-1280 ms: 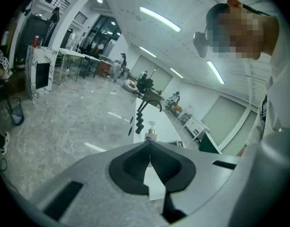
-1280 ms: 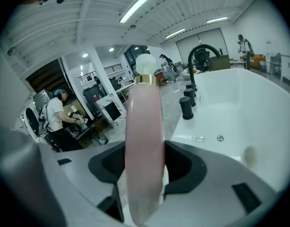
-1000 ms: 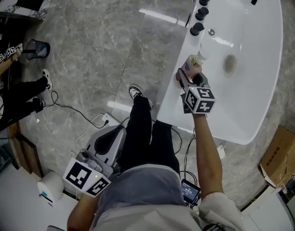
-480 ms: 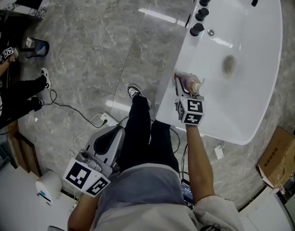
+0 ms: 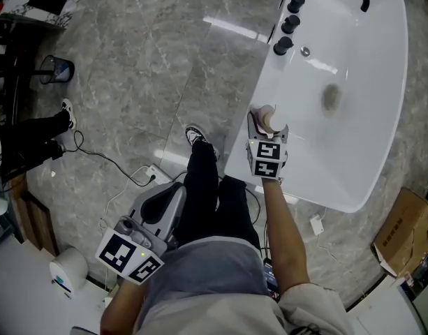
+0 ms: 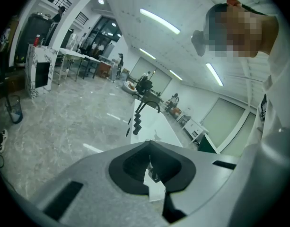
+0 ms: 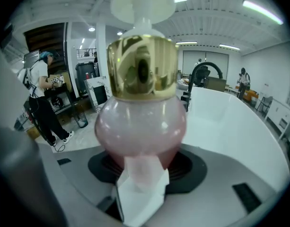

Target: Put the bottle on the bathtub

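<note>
The round pink bottle with a gold collar and white pump top [image 7: 141,103] fills the right gripper view, standing upright between that gripper's fingers. The right gripper [image 5: 267,135] has its fingers closed on the bottle's bulbous lower body, and one white fingertip [image 7: 140,193] shows through the tinted base.

In the head view the bottle is seen from above, right of centre in the frame. It sits at the left rim of the glossy white bathtub [image 5: 259,82], just below the row of black round knobs [image 5: 284,44]. Its long axis runs vertically, pump end up, and the gripper approaches it from the lower side of the frame, so the fingers pinch it across its width.

From this steep angle it is hard to say whether the base already rests on the rim or hangs just above it. It looks very close to touching.

The left gripper [image 6: 152,181] is at the lower left of the head view, well apart from the tub, with its fingers drawn together on nothing. The right hand is plainly the nearer one. The coming move likely turns on the base sitting flat on the narrow rim before the fingers part.
</note>
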A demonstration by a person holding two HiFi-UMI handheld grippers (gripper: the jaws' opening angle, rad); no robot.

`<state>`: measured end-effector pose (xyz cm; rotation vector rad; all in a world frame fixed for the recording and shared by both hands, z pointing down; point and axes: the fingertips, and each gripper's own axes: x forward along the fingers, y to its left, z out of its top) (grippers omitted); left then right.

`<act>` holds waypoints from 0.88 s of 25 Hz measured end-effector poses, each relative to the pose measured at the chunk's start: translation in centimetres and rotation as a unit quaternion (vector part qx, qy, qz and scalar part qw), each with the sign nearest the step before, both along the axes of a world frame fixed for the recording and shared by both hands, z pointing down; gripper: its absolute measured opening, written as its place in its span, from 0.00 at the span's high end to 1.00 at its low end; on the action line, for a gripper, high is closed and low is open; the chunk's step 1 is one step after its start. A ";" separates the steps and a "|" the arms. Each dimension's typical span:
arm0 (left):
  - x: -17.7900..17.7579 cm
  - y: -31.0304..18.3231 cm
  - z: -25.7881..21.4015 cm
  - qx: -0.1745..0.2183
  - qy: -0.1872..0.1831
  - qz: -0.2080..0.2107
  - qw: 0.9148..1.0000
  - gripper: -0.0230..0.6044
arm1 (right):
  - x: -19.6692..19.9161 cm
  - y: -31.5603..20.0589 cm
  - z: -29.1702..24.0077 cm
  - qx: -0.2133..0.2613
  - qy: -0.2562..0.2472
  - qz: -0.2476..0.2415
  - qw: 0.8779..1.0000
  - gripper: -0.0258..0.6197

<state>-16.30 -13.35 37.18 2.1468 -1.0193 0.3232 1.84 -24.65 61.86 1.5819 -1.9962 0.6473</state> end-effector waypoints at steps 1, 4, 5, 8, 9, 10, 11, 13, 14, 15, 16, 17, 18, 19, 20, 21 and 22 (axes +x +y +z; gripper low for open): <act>0.2 0.0 -0.2 0.003 0.000 -0.001 1.000 0.95 | -0.1 -0.1 0.0 -0.002 0.000 -0.002 1.000 0.62; 0.5 0.2 -0.5 0.007 0.002 -0.001 1.000 0.95 | -0.5 0.0 0.0 -0.005 0.002 -0.007 1.000 0.62; 0.5 0.4 -0.6 0.007 0.002 -0.001 1.000 0.95 | -0.6 0.1 0.0 -0.007 0.001 -0.007 1.000 0.62; 0.7 0.5 -0.8 0.010 0.003 -0.005 1.000 0.95 | -0.6 0.1 0.0 -0.018 -0.010 -0.006 1.000 0.62; 0.8 0.4 -1.0 0.013 0.003 -0.007 1.000 0.95 | -0.6 0.1 0.0 -0.022 -0.015 -0.005 1.000 0.62; 0.8 0.3 -1.1 0.015 0.003 -0.009 1.000 0.95 | -0.5 0.1 0.0 -0.024 -0.020 -0.004 1.000 0.62; 0.8 0.4 -1.3 0.018 0.003 -0.011 1.000 0.95 | -0.5 0.2 0.0 -0.025 -0.023 -0.004 0.999 0.61; 0.9 0.6 -1.6 0.022 0.003 -0.012 1.000 0.95 | -0.5 0.5 -0.3 -0.024 -0.028 -0.004 0.999 0.61; 0.9 0.7 -1.7 0.024 0.004 -0.011 1.000 0.95 | -0.5 0.6 -0.5 -0.024 -0.029 -0.005 0.999 0.61; 1.0 0.8 -1.8 0.026 0.005 -0.011 1.000 0.95 | -0.5 0.7 -0.8 -0.023 -0.030 -0.007 0.999 0.61; 1.1 0.9 -1.9 0.028 0.005 -0.011 1.000 0.95 | -0.5 0.8 -1.2 -0.022 -0.032 -0.009 0.999 0.61; 1.2 1.1 -2.1 0.030 0.006 -0.011 0.999 0.95 | -0.5 0.9 -1.5 -0.020 -0.034 -0.010 0.999 0.61; 1.2 1.2 -2.2 0.032 0.007 -0.011 0.999 0.95 | -0.4 1.1 -1.9 -0.018 -0.036 -0.012 0.999 0.61; 1.3 1.4 -2.3 0.034 0.008 -0.011 0.999 0.95 | -0.4 1.3 -2.3 -0.015 -0.037 -0.014 0.999 0.61; 1.4 1.6 -2.4 0.037 0.009 -0.012 0.999 0.95 | -0.4 1.5 -2.7 -0.012 -0.038 -0.016 0.999 0.61; 1.5 1.8 -2.5 0.039 0.010 -0.013 0.999 0.95 | -0.4 1.8 -3.1 -0.009 -0.039 -0.018 0.999 0.61; 1.6 2.0 -2.6 0.041 0.011 -0.014 0.999 0.95 | -0.4 2.0 -3.5 -0.006 -0.041 -0.020 0.999 0.62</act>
